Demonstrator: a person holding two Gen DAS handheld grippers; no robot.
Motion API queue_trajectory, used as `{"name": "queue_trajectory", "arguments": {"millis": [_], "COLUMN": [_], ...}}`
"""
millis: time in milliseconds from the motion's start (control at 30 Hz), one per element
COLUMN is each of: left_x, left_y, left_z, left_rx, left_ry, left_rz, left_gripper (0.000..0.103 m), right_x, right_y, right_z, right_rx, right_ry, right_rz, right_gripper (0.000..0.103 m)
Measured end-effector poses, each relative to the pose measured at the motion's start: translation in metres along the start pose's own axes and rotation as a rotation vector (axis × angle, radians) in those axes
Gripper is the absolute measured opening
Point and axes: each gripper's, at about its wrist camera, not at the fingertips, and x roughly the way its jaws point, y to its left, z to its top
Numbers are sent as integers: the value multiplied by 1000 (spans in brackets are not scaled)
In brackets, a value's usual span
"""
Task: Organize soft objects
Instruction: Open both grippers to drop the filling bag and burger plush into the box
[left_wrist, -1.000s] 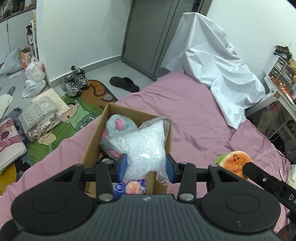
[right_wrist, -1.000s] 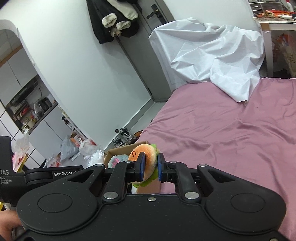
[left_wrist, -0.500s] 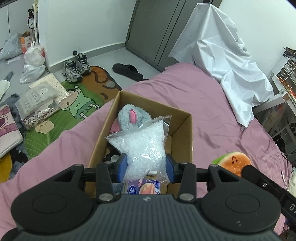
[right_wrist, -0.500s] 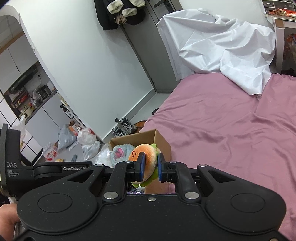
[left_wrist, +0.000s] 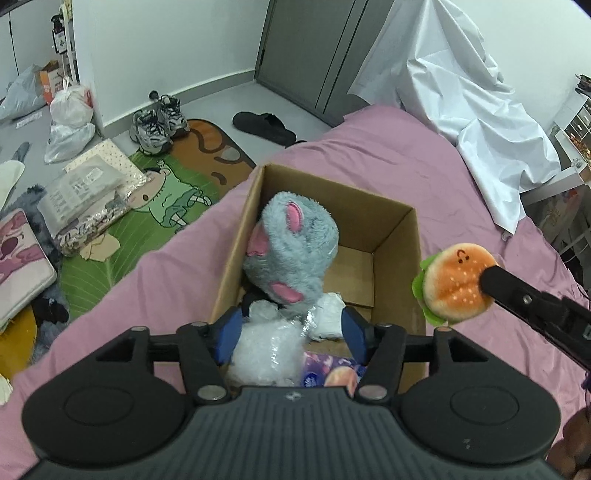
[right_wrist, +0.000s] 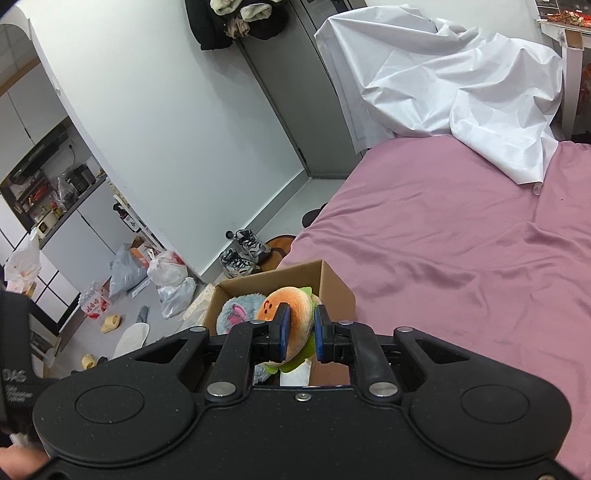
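An open cardboard box (left_wrist: 391, 236) stands on the pink bed (left_wrist: 388, 166). A grey plush with pink ears (left_wrist: 291, 251) lies inside it. My left gripper (left_wrist: 291, 332) hangs over the box's near end, its jaws opening. A clear bag of white filling (left_wrist: 266, 350) sags loose between them, resting in the box. My right gripper (right_wrist: 299, 332) is shut on a small burger plush (right_wrist: 291, 314). In the left wrist view the burger plush (left_wrist: 458, 284) hovers just past the box's right wall. The right wrist view has the box (right_wrist: 332, 284) right below the burger.
A purple packet (left_wrist: 332, 373) lies at the box's near end. A white sheet (left_wrist: 461, 92) drapes over something at the head of the bed. On the floor to the left are sneakers (left_wrist: 155, 125), a black slipper (left_wrist: 264, 125), a cartoon mat (left_wrist: 166, 199) and plastic bags (left_wrist: 70, 122).
The left jaws have spread and the bag of filling has dropped from their grip into the box. Both grippers have moved nearer the box, the right one carrying the burger plush.
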Motion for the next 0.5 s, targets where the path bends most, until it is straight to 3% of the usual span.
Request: {"name": "queue_trajectory", "arguments": {"millis": [133,200,267,500], "left_x": [0,1,3,1], "left_y": [3,4,5,11], "left_z": [4,4,4,4], "left_rx": [-4,2,2,-7], "left_ry": [-2,1,10,33], "left_rz": [-8,-4,5,29], "left_gripper": [66,69,73,82], "right_x": [7,9,11,8], "right_y": [9,13,17,16], "right_z": [1,0,-1,-2], "right_rx": [-8,-14,-18,0], "right_ry": [-11,-21,-26,-24], "right_rz": [-1,-2,-3,-34], "right_gripper": [15,24,49,57]}}
